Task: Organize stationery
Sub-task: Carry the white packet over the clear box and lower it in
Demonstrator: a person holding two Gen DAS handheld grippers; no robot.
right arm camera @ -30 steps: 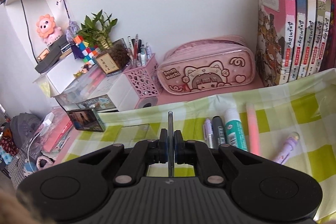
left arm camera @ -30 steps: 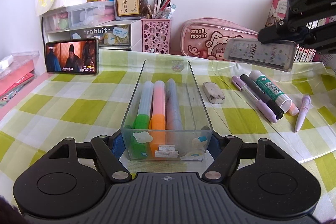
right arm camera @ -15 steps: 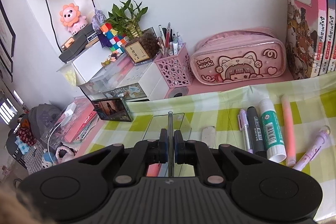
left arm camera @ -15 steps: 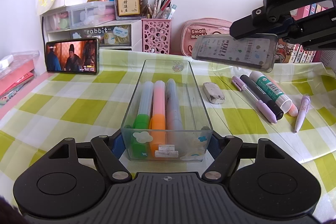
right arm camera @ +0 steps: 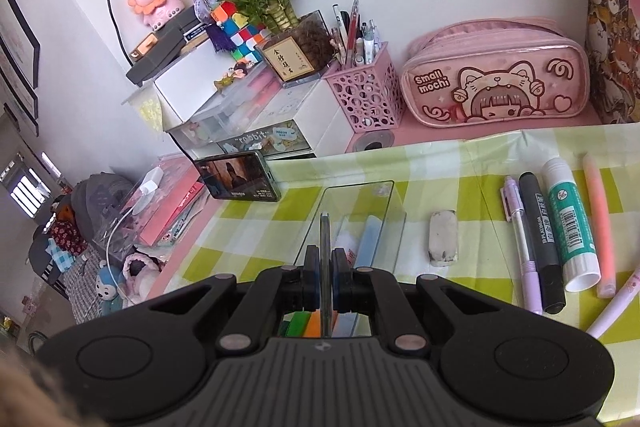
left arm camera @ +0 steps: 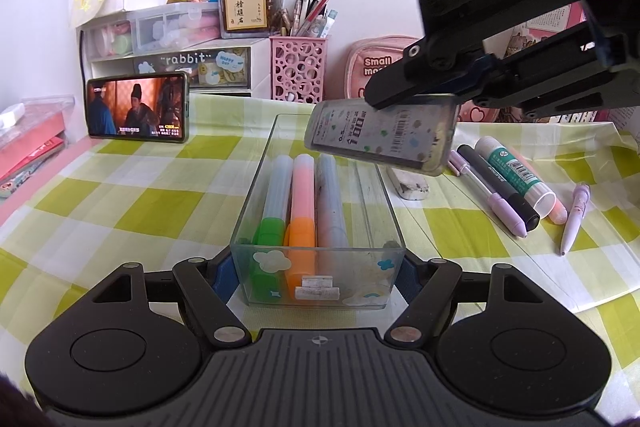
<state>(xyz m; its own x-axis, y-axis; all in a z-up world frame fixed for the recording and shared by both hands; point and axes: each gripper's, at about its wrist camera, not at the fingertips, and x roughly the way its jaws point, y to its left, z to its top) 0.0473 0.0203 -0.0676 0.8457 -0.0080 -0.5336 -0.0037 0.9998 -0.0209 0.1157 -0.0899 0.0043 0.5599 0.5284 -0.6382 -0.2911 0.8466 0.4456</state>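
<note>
Flat refill case point(left arm camera: 382, 139), clamped edge-on in your right tongs point(right arm camera: 325, 269), has come leftward from above the loose pens point(left arm camera: 496, 187) and now hangs over the far end of the clear tray point(left arm camera: 384, 211). Left tongs point(left arm camera: 318, 273) grip the tray's near end. Lowering looks next.

Green-checked tablecloth point(left arm camera: 152, 203) under clear tray point(left arm camera: 372, 227), eraser point(right arm camera: 443, 238), pens point(right arm camera: 540, 243), glue stick point(right arm camera: 570, 223), phone point(left arm camera: 138, 111).

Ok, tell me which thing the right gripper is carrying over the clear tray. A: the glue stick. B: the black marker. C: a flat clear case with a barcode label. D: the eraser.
C: the right gripper has its fingers clamped on the flat clear case above the clear tray, while the other things lie on the cloth.
</note>
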